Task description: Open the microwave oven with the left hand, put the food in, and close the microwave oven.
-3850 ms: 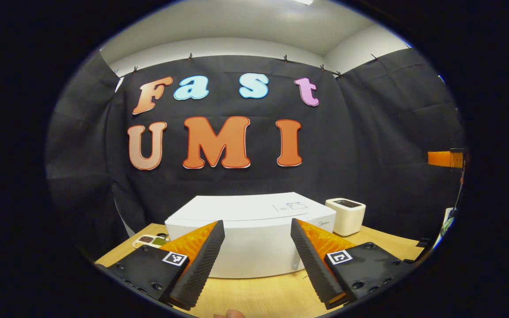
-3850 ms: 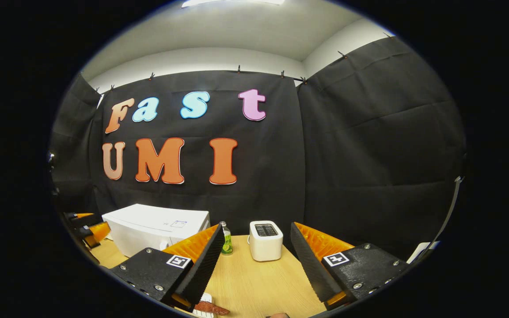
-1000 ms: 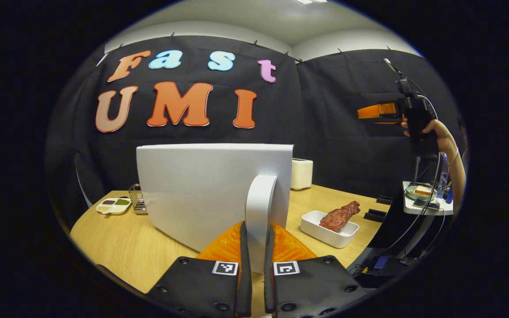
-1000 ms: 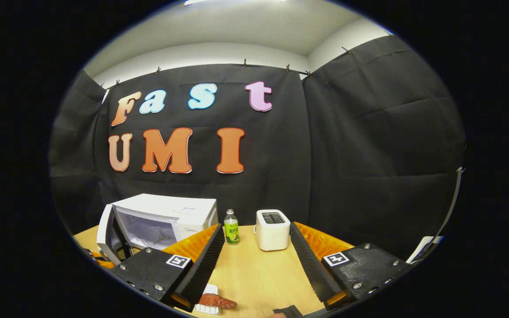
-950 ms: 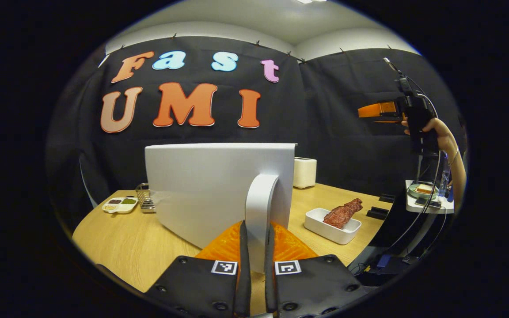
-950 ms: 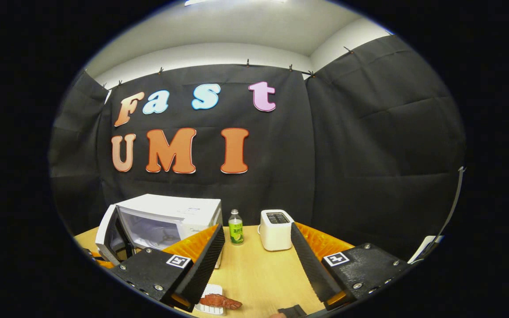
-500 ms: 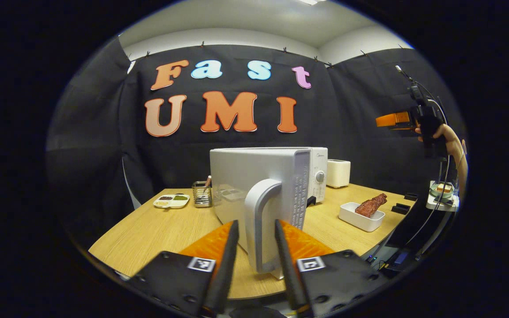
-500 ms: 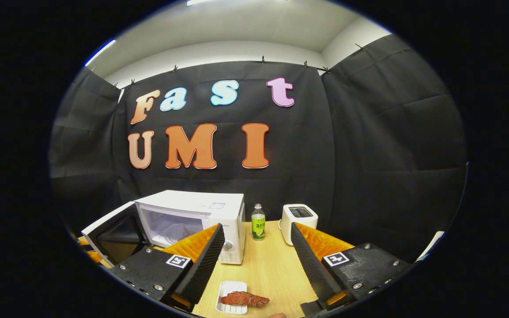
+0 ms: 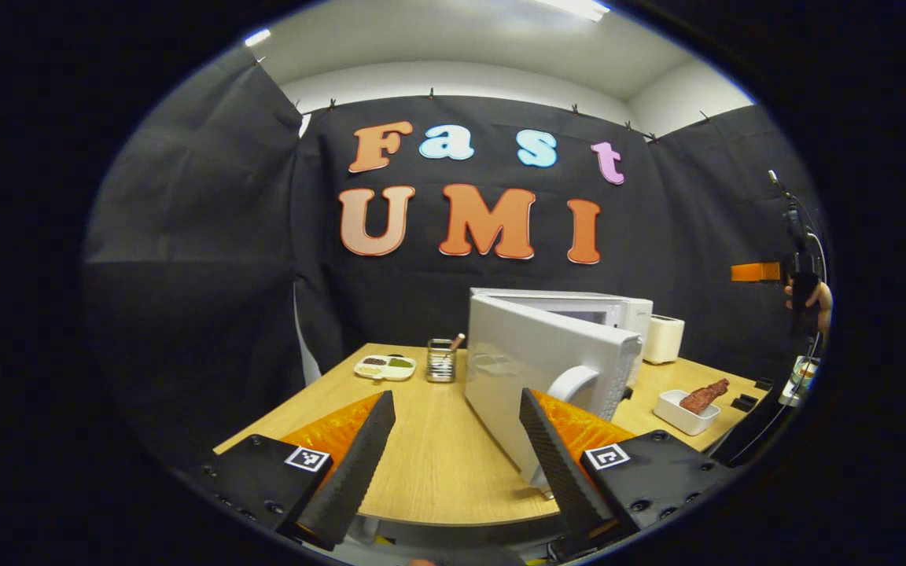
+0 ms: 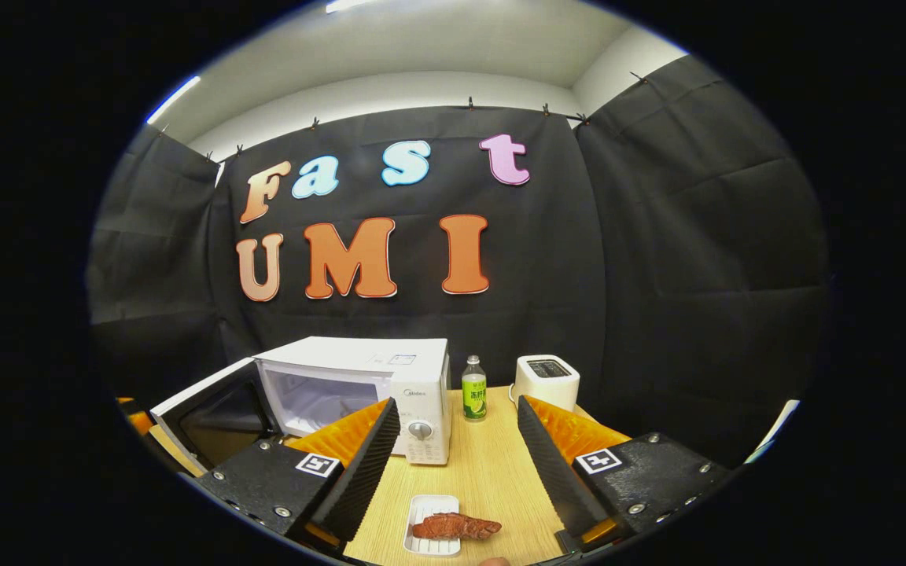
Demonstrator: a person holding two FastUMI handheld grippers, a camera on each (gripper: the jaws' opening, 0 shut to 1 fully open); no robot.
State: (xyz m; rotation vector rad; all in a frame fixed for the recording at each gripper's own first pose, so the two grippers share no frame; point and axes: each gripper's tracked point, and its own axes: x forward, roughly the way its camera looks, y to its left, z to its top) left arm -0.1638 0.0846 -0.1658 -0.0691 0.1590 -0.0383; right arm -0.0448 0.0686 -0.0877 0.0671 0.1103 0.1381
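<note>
The white microwave point(image 10: 366, 358) stands on the wooden table point(image 10: 492, 472) with its door point(image 10: 209, 409) swung wide open to the left, baring the pale cavity point(image 10: 319, 401). A reddish-brown piece of meat point(image 10: 453, 525) lies in a small white tray point(image 10: 421, 542) just below my right gripper point(image 10: 456, 405), which is open and holds nothing. In the left gripper view the door point(image 9: 532, 362) and its handle point(image 9: 571, 385) are just beyond my left gripper point(image 9: 457, 397), open and apart from them. The meat point(image 9: 703, 393) lies at the right. A hand point(image 9: 811, 299) holds the right gripper point(image 9: 756, 272) high at the far right.
A green bottle point(image 10: 474, 397) and a white toaster point(image 10: 547, 381) stand right of the microwave. A divided condiment dish point(image 9: 384, 366) and a metal utensil holder point(image 9: 442, 360) sit behind the open door. The table's front edge point(image 9: 453, 519) runs below the left fingers.
My left gripper let go of the door handle, opened and drew back to the left. The door now stands wide open. The right gripper tilted down, bringing the meat tray further into view.
</note>
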